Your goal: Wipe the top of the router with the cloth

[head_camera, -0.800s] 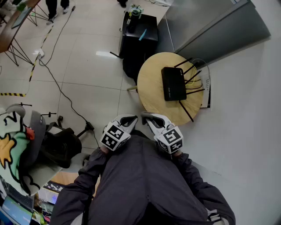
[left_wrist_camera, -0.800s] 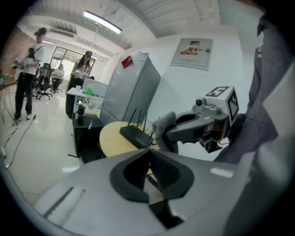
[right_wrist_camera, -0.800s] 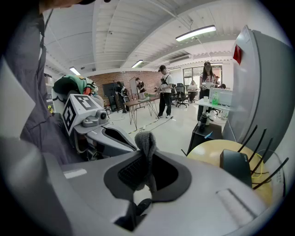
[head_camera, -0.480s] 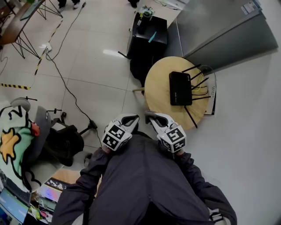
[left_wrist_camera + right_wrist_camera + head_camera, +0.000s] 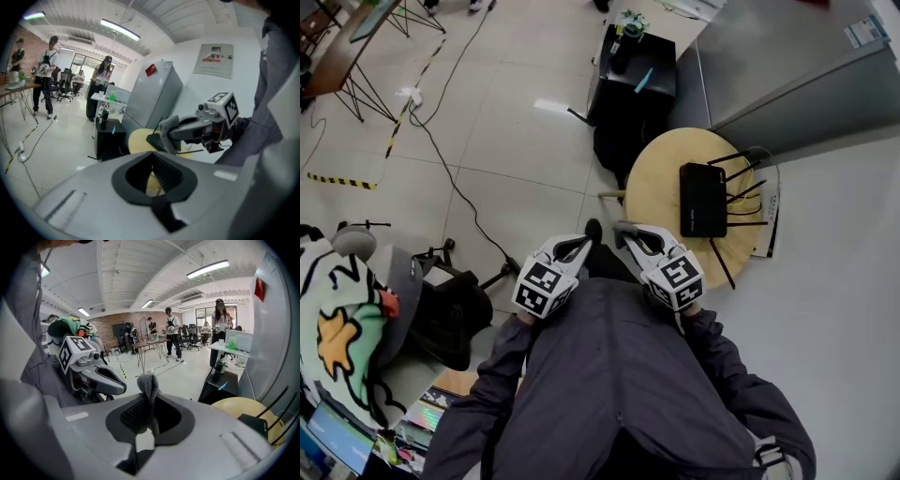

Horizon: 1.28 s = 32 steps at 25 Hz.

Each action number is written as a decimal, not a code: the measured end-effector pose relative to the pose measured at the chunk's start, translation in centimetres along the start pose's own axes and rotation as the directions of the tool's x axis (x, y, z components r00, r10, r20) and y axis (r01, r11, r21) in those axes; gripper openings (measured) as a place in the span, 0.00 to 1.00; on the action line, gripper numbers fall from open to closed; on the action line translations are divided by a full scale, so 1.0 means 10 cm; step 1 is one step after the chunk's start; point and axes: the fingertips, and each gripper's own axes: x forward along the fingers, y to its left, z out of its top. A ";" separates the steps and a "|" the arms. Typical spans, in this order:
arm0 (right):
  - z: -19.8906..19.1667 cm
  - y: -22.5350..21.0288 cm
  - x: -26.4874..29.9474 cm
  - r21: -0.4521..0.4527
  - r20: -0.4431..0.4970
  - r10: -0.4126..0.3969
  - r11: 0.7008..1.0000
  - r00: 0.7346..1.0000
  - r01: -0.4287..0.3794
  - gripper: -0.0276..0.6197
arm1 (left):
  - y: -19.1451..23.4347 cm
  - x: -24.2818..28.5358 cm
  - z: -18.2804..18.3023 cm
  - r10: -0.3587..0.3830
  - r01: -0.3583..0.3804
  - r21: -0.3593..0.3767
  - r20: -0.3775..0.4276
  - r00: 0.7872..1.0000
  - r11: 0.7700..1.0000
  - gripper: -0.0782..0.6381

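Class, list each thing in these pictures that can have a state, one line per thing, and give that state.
Router: lying flat on the round table, antennas splayed out, nothing touching it.
Cloth: bunched up, clamped between the right gripper's jaws, away from the router.
Right gripper: shut on the cloth, short of the table.
Left gripper: jaws together, holding nothing.

Probably office: desks (image 5: 151,340), swivel chairs (image 5: 191,330)
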 end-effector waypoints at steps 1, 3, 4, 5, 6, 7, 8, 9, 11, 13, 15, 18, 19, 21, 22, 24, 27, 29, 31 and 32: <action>0.03 -0.07 0.05 0.003 0.002 0.001 1.000 1.000 -0.001 0.08 | 0.07 0.03 0.03 0.007 -0.007 -0.005 -0.003 1.000 1.000 0.11; 0.09 -0.23 0.15 0.014 0.009 0.000 1.000 1.000 -0.001 0.08 | 0.22 0.12 0.11 0.016 -0.016 -0.006 -0.011 1.000 1.000 0.11; 0.12 -0.31 0.20 0.023 0.013 -0.002 1.000 1.000 0.001 0.08 | 0.29 0.17 0.14 0.016 -0.016 -0.003 -0.021 1.000 1.000 0.11; 0.13 -0.40 0.25 0.033 0.016 -0.004 0.999 1.000 0.003 0.08 | 0.34 0.22 0.18 0.013 -0.013 0.001 -0.034 0.999 1.000 0.11; 0.12 -0.50 0.29 0.044 0.020 -0.005 0.999 1.000 0.004 0.08 | 0.39 0.29 0.21 0.011 -0.010 0.005 -0.048 0.999 1.000 0.11; 0.12 -0.61 0.33 0.055 0.023 -0.006 0.998 1.000 0.005 0.08 | 0.44 0.36 0.26 0.010 -0.010 0.008 -0.060 0.998 1.000 0.11; 0.13 -0.73 0.37 0.066 0.027 -0.006 0.998 1.000 0.004 0.08 | 0.50 0.45 0.33 0.012 -0.011 0.011 -0.072 0.997 1.000 0.11; 0.14 -0.87 0.41 0.077 0.032 -0.006 0.997 0.999 0.004 0.08 | 0.57 0.56 0.41 0.014 -0.013 0.015 -0.084 0.996 1.000 0.11; 0.20 -1.15 0.47 0.109 0.046 -0.013 0.994 0.999 0.008 0.08 | 0.69 0.76 0.61 0.011 -0.007 0.034 -0.114 0.993 0.999 0.11; 0.24 -1.39 0.52 0.156 0.066 -0.042 0.987 0.997 0.032 0.08 | 0.80 0.95 0.81 -0.014 0.026 0.077 -0.158 0.987 0.997 0.11; 0.25 -1.64 0.56 0.208 0.083 -0.086 0.976 0.993 0.067 0.08 | 0.90 1.16 0.99 -0.050 0.076 0.123 -0.205 0.978 0.989 0.11; 0.29 -2.02 0.57 0.288 0.098 -0.155 0.950 0.983 0.121 0.08 | 1.01 1.53 1.30 -0.105 0.161 0.190 -0.274 0.956 0.968 0.11; 0.29 -2.13 0.56 0.310 0.097 -0.181 0.940 0.979 0.143 0.08 | 1.03 1.66 1.41 -0.121 0.188 0.213 -0.292 0.949 0.959 0.11; 0.25 -2.31 0.51 0.343 0.085 -0.232 0.920 0.969 0.190 0.08 | 1.03 1.86 1.57 -0.160 0.249 0.247 -0.331 0.930 0.937 0.11; 0.23 -2.38 0.48 0.359 0.079 -0.255 0.909 0.964 0.212 0.08 | 1.00 1.96 1.61 -0.181 0.281 0.259 -0.353 0.918 0.924 0.11; 0.19 -2.50 0.40 0.401 0.074 -0.303 0.881 0.950 0.250 0.08 | 0.94 2.13 1.69 -0.217 0.344 0.282 -0.397 0.892 0.896 0.11; 0.13 -2.66 0.30 0.468 0.057 -0.386 0.825 0.921 0.317 0.08 | 0.83 2.33 1.79 -0.276 0.443 0.307 -0.460 0.844 0.842 0.11; 0.06 -2.75 0.23 0.508 0.035 -0.445 0.779 0.895 0.368 0.08 | 0.76 2.44 1.80 -0.318 0.517 0.311 -0.512 0.798 0.797 0.11; -0.01 -2.81 0.16 0.548 0.007 -0.502 0.726 0.865 0.417 0.08 | 0.69 2.57 1.81 -0.360 0.589 0.314 -0.555 0.750 0.744 0.11; -0.04 -2.84 0.13 0.569 -0.010 -0.528 0.696 0.849 0.439 0.08 | 0.66 2.64 1.83 -0.381 0.624 0.316 -0.572 0.726 0.715 0.11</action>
